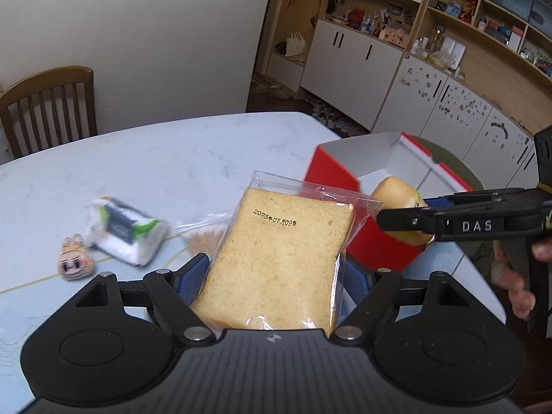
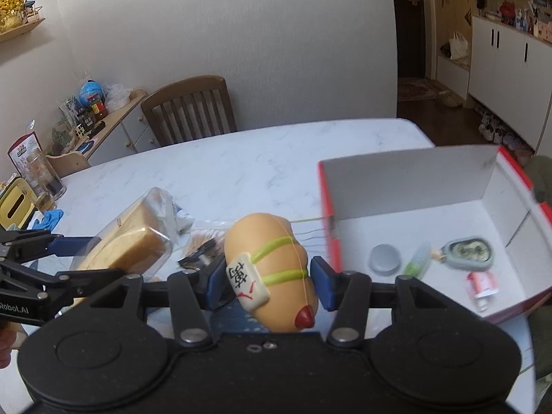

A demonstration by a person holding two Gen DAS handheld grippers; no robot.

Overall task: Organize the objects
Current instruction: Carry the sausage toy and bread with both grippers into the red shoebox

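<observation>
The left gripper [image 1: 276,276] clamps the bagged bread [image 1: 276,262], held wide, left of the box [image 2: 414,186]. The right gripper [image 2: 267,283] squeezes the toy [image 2: 272,272] beside the box's wall. The slick bag could slip; the toy could clip the wall.

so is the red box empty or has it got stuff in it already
Not empty. The right wrist view shows the open red box holding a grey disc, a green packet, a grey-framed charm and a pink packet.

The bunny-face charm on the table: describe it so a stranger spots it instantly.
On the white marble table, look left of the bagged bread slice to the tissue pack. Just left of that lies the bunny-face charm: small, tan, long-eared, toothy grin.
</observation>
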